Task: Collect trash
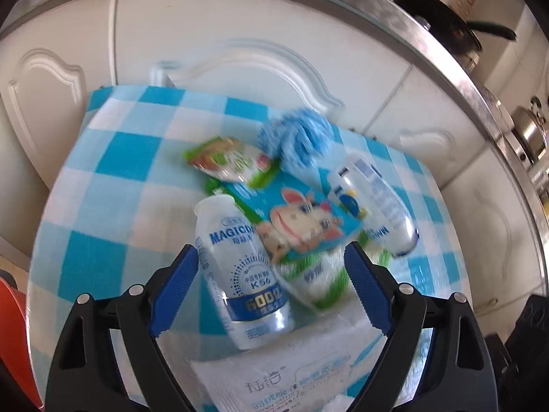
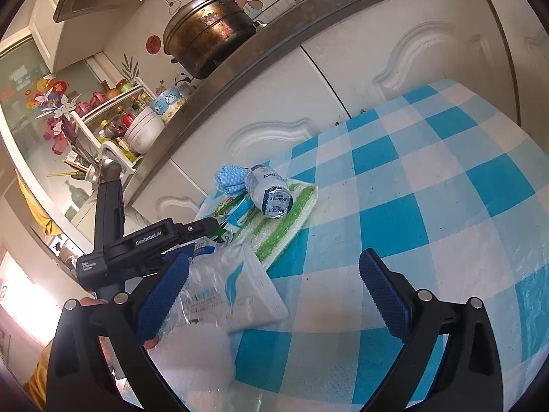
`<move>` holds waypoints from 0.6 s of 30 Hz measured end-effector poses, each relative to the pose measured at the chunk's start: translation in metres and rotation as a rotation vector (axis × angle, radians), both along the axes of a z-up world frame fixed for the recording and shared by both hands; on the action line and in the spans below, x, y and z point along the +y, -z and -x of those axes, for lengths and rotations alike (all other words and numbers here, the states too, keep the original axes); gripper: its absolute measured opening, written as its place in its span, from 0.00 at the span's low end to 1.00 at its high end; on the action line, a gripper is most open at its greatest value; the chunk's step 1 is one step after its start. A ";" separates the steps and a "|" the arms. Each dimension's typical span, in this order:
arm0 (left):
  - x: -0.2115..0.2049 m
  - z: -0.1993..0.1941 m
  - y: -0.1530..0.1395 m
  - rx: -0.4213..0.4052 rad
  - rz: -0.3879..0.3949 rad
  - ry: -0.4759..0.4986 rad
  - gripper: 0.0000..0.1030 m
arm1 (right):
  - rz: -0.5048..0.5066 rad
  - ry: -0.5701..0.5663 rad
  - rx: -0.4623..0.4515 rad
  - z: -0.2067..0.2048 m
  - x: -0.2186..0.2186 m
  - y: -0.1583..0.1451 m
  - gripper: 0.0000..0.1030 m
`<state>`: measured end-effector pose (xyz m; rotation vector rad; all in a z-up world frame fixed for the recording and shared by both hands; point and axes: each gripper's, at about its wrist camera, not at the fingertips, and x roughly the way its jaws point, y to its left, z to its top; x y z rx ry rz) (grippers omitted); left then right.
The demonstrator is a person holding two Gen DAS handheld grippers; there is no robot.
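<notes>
Trash lies on a blue-and-white checked tablecloth (image 1: 113, 185). In the left wrist view my left gripper (image 1: 271, 288) is open around a white Magicday bottle (image 1: 240, 274) and a green-striped cloth (image 1: 322, 281) under a blue cartoon-cow packet (image 1: 305, 223). A second bottle (image 1: 381, 206), a green snack wrapper (image 1: 230, 161) and a crumpled blue cloth (image 1: 298, 137) lie beyond. A white tissue pack (image 1: 278, 377) lies just below. My right gripper (image 2: 274, 295) is open and empty beside the tissue pack (image 2: 240, 292).
White cabinet doors (image 1: 240, 17) and a steel counter edge (image 2: 260, 51) stand right behind the table. A large pot (image 2: 209, 34) and a dish rack (image 2: 113, 127) are on the counter. The left gripper's body (image 2: 137, 247) shows in the right wrist view.
</notes>
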<state>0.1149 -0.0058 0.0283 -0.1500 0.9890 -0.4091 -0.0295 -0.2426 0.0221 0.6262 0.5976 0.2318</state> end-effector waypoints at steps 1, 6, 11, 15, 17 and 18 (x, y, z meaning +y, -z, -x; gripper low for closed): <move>-0.003 0.004 0.003 0.016 0.005 0.018 0.84 | 0.004 -0.003 0.003 -0.001 0.001 0.000 0.95; -0.010 0.021 -0.002 -0.020 -0.040 0.050 0.84 | 0.027 -0.010 0.029 -0.004 0.006 0.004 0.95; -0.017 0.025 0.001 -0.023 -0.188 0.026 0.85 | 0.015 -0.010 0.041 -0.005 0.004 0.007 0.95; -0.017 0.022 0.010 -0.003 -0.215 0.006 0.85 | 0.041 -0.027 0.039 -0.005 0.009 0.006 0.95; -0.015 0.020 0.013 0.001 -0.200 -0.001 0.81 | 0.057 -0.038 0.042 -0.006 0.013 0.005 0.95; -0.015 0.019 0.014 0.001 -0.196 -0.002 0.77 | 0.067 -0.041 0.042 -0.006 0.014 0.005 0.95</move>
